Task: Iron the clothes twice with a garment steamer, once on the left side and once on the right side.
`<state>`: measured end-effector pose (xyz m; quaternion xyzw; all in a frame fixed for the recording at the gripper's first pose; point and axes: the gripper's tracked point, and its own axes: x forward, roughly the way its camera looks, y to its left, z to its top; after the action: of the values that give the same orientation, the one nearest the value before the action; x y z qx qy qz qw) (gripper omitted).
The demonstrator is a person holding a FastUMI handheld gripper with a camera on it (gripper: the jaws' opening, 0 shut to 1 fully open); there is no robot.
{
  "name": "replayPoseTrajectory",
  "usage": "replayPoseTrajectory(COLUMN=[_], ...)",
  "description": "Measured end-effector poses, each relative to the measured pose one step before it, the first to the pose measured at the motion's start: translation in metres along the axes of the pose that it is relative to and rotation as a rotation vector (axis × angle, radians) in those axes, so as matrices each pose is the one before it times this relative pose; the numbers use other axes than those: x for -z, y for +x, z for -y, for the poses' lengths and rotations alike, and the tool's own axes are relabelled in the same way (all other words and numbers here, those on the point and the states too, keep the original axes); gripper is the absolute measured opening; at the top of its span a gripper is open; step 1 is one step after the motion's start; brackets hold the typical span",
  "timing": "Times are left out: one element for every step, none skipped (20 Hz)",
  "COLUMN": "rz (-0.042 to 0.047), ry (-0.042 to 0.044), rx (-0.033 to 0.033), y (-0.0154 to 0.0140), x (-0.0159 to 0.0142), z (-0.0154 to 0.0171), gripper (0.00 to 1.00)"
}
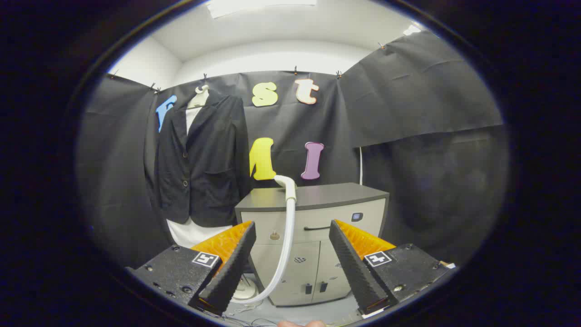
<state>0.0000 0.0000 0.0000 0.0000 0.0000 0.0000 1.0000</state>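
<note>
A dark jacket [199,159] over a white garment hangs on a pale hanger [199,97] against the booth wall, beyond and to the left of the fingers. The garment steamer's white head [287,184] rests on the top of a grey cabinet [317,227], and its white hose [286,250] curves down the cabinet front to a round base [247,288] on the floor. My gripper [290,272] stands open, well short of the cabinet, with the hose seen between its fingers and nothing held.
The cabinet has a drawer with a dark handle [316,228] and two lower doors. Black cloth walls close in on the left, back and right. Thin cables lie on the floor near the steamer base.
</note>
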Motion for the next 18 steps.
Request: replayPoseTrajectory(rz=[0.00494,0.00697,0.00536,0.00228,-0.00001,-0.00106,-0.00200,-0.00349,-0.00308,-0.00630,-0.00141,-0.00657,-0.00861,-0.01403,-0.01298,-0.01496,-0.01448,-0.01636], ry=[-0.00403,-0.00032,-0.00156,-0.00270,-0.00203,0.00083,0.00164,0.00311,0.00304,0.00080,0.00540,0.00499,0.00514,0.00292,0.00043,-0.00304,0.00184,0.00504], rx=[0.00072,-0.00300,-0.00141,-0.00214,-0.00375,-0.00777,-0.00887,-0.00555,-0.00659,-0.00205,-0.00446,-0.00355,-0.00483,-0.00079,0.00052,0.00495,0.00223,-0.00211], y=[0.00082,0.00052,0.00107,0.00100,0.00073,0.00038,0.00081,0.00071,0.00096,0.00029,0.00103,0.00190,0.00191,0.00235,0.00417,0.00485,0.00507,0.00531], x=[-0.00388,-0.00520,-0.00330,-0.00327,-0.00131,-0.00132,-0.00051,-0.00038,0.00005,-0.00029,-0.00004,0.00030,0.00155,0.00036,0.00062,-0.00008,-0.00201,-0.00275], z=[0.00482,0.00304,0.00223,0.00182,0.00226,0.00050,-0.00053,-0.00020,-0.00043,0.00006,0.00020,-0.00168,-0.00242,-0.00262,-0.00056,-0.00044,-0.00262,-0.00331], gripper=[1.00,1.00,1.00,1.00,1.00,1.00,1.00,1.00,1.00,1.00,1.00,1.00,1.00,1.00,1.00,1.00,1.00,1.00])
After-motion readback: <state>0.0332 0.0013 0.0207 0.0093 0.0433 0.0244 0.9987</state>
